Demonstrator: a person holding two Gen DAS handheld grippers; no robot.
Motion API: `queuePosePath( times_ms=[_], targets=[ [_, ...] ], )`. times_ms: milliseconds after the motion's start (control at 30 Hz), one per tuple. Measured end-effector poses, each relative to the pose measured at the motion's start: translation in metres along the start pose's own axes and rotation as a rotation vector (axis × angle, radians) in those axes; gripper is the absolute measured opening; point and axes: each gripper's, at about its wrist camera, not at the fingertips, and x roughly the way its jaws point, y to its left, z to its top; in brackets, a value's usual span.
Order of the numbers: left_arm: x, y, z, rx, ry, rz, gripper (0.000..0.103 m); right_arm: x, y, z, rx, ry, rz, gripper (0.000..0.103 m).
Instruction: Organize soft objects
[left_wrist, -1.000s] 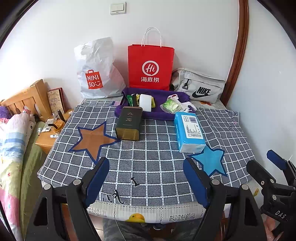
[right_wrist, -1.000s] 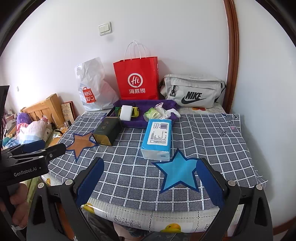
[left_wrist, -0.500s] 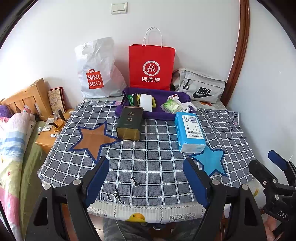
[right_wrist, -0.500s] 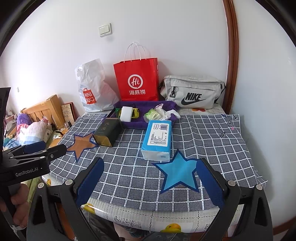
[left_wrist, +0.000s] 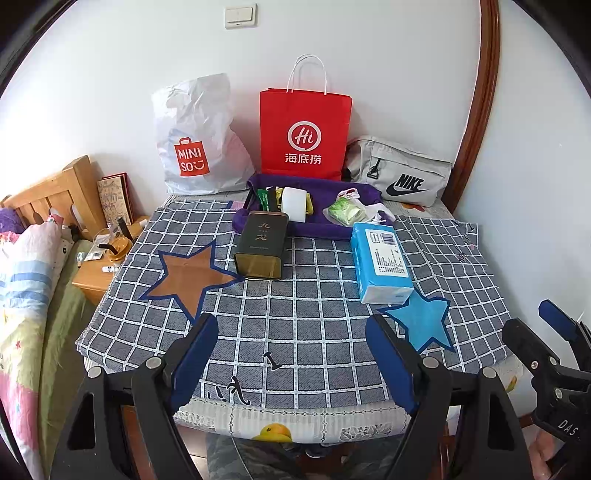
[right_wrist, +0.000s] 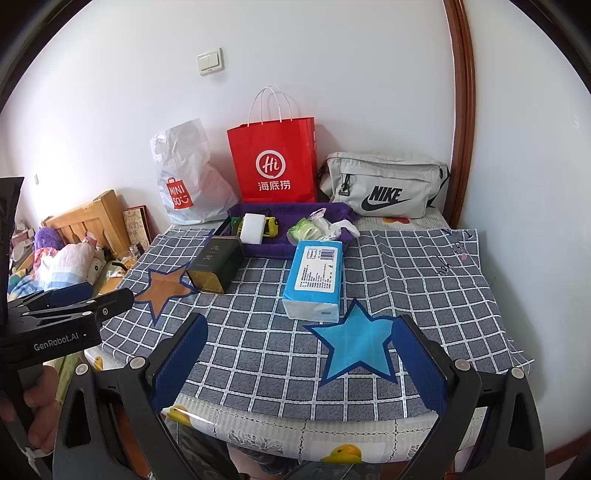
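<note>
Nothing has moved: purple fabric tray (left_wrist: 325, 225) holds a white sponge block (left_wrist: 294, 204) and green packets; blue tissue pack (left_wrist: 380, 266) lies beyond both released tools, left tool (left_wrist: 291, 343), right tool (right_wrist: 295, 343).

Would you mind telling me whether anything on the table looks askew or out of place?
Nothing is spilled or damaged. The dark green rectangular tin lies on its side, and the blue plastic-wrapped tissue pack sits slightly angled, one corner overlapping the blue star patch.

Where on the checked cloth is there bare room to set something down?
Free: the near middle of the grey checked cloth, between the brown star patch and blue star patch; also the right side beyond the blue tissue pack. Crowded: the purple tray, with the dark green tin against its front.
</note>
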Motion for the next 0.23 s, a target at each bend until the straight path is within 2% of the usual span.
queuePosePath(
  times_ms=[233],
  targets=[
    [0.0043,0.0069,-0.002,-0.008,-0.002,0.004,0.081,-0.0005,0.0023,-0.0006,-0.001,-0.008,0.0,0.099]
  ],
)
